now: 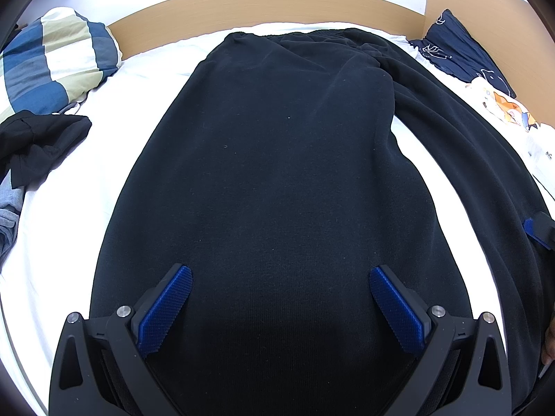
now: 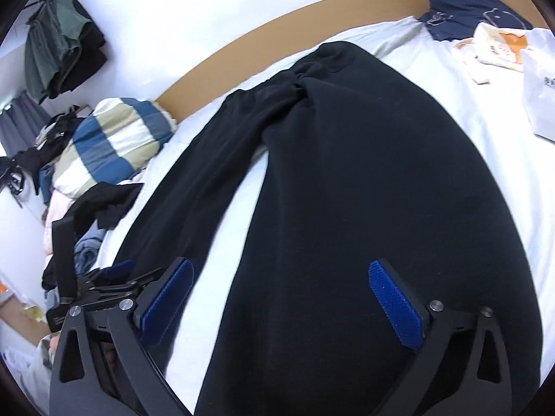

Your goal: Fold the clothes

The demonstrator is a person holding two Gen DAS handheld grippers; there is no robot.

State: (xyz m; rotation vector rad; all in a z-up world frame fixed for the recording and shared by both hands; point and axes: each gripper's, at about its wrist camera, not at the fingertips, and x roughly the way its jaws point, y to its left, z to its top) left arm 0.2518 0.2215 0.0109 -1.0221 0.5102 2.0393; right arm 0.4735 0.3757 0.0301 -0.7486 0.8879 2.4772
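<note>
Trousers (image 1: 277, 173): black, laid flat on bed (image 1: 104, 159), waistband at far end by headboard (image 1: 263, 3); legs split apart toward camera.
L hand-held gripper (image 1: 280, 306): jaws spread wide, nothing pinched, over L leg near its end.
R hand-held gripper (image 2: 280, 306): jaws spread wide, nothing pinched, over R leg (image 2: 364, 208).
Pillow (image 1: 52, 59): striped, far L corner of bed.
Dark garment (image 1: 41, 142): crumpled, L of trousers, apart from them.
Bag (image 2: 541, 86): white, R side of bed.
</note>
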